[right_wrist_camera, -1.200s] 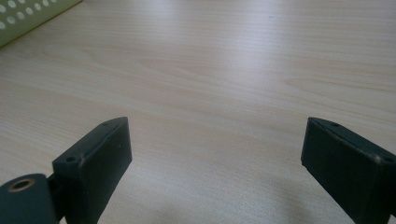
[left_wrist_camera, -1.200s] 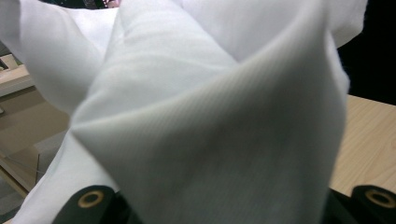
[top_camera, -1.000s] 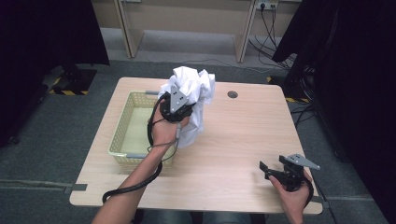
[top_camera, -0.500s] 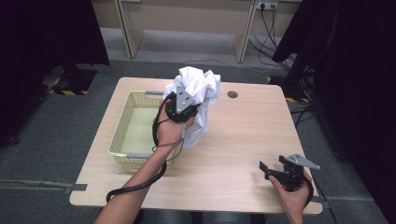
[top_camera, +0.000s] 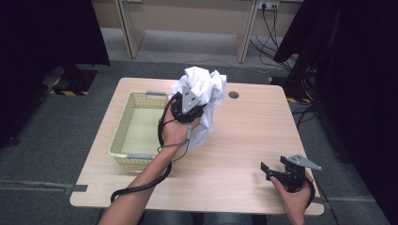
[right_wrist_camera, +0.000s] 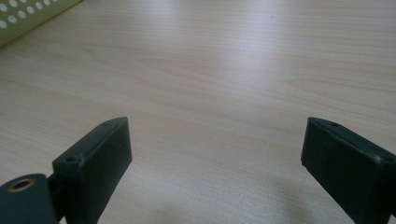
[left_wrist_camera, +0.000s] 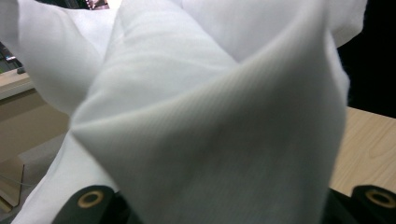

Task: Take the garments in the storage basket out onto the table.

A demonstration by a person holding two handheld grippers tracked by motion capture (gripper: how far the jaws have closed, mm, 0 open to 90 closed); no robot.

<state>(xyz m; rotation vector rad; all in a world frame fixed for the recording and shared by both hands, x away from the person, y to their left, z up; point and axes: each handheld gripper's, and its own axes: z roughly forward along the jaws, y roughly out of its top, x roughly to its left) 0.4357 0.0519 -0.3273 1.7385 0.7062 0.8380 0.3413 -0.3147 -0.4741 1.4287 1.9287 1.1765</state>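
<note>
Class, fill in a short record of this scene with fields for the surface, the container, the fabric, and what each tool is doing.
Surface: wooden table
Container: pale yellow basket, on the table's left part, nothing seen inside
Fabric: white cloth, bunched up, lifted beside the basket's right edge
Left tool: shut on the white cloth, which hangs down toward the table
Right tool: jaws wide apart, nothing between them, low over bare wood at the table's near right corner

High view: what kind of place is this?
Probably a lab or data-collection bay: black curtains on both sides, a lone wooden table on grey carpet, hazard-taped floor, and wall sockets with cables.
</note>
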